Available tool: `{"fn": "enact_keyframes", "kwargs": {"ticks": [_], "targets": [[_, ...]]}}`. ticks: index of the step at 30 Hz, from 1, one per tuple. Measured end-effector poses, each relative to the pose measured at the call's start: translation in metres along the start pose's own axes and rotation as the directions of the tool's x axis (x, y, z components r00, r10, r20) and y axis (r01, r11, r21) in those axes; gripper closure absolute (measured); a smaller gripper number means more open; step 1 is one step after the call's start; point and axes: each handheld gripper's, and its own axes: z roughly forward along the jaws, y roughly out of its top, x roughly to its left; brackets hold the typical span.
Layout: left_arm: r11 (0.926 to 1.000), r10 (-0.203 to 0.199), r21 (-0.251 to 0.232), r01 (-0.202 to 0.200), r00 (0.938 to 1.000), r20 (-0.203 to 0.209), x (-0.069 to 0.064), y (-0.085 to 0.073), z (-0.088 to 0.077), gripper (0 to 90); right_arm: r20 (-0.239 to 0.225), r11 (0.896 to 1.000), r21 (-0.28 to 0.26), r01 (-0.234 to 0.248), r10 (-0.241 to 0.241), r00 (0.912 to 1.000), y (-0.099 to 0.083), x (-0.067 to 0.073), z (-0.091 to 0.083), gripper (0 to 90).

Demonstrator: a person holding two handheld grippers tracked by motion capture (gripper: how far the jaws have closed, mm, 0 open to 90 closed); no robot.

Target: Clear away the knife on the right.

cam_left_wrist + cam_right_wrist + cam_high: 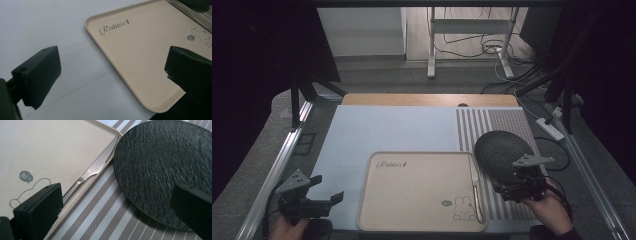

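Note:
A beige tray (422,192) printed with "Rabbit" and a bunny lies at the table's near middle; it also appears as the tray (140,50) and the tray (50,147). Along its right rim rests a steel knife (476,187), the knife (95,170), blade pointing away. A round black textured plate (502,152), the plate (160,165), sits just right of the tray. My right gripper (517,186) stands open at the plate's near edge, one jaw over the tray corner, the other over the plate, gripper (117,197). My left gripper (328,188) is open and holds nothing at the tray's near left corner, gripper (112,67).
A pale blue mat (387,130) covers the left and middle of the table, and a striped placemat (499,120) lies under the plate. Metal frame rails run along the left side (277,160) and right side (592,175). Cables and a power strip (549,128) lie on the floor beyond.

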Motion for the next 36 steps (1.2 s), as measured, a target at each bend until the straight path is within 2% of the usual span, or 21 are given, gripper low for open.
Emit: {"fn": "enact_keyframes", "kwargs": {"ticks": [7, 13, 15, 36], "targets": [[1.0000, -0.001, 0.000, 0.001, 1.0000, 0.000, 0.000, 0.000, 0.000, 1.7, -0.015, 0.998, -0.024, -0.056, 0.055, 0.9983, -0.012, -0.004, -0.011, 0.0], [1.0000, -0.004, 0.001, 0.004, 1.0000, 0.001, 0.001, 0.000, 0.000, 1.7, -0.023, 0.996, -0.028, -0.083, 0.083, 0.9963, -0.021, -0.007, -0.017, 0.0], [1.0000, -0.006, 0.002, 0.006, 1.0000, 0.002, 0.001, 0.000, 0.000, 1.7, -0.019, 0.995, -0.044, -0.092, 0.092, 0.9956, -0.022, -0.008, -0.021, 0.0], [0.9999, -0.017, 0.001, 0.017, 0.9998, 0.005, 0.002, 0.000, 0.000, 1.6, 0.015, 0.988, -0.092, -0.123, 0.125, 0.9920, -0.036, -0.009, -0.044, 0.0]]}}
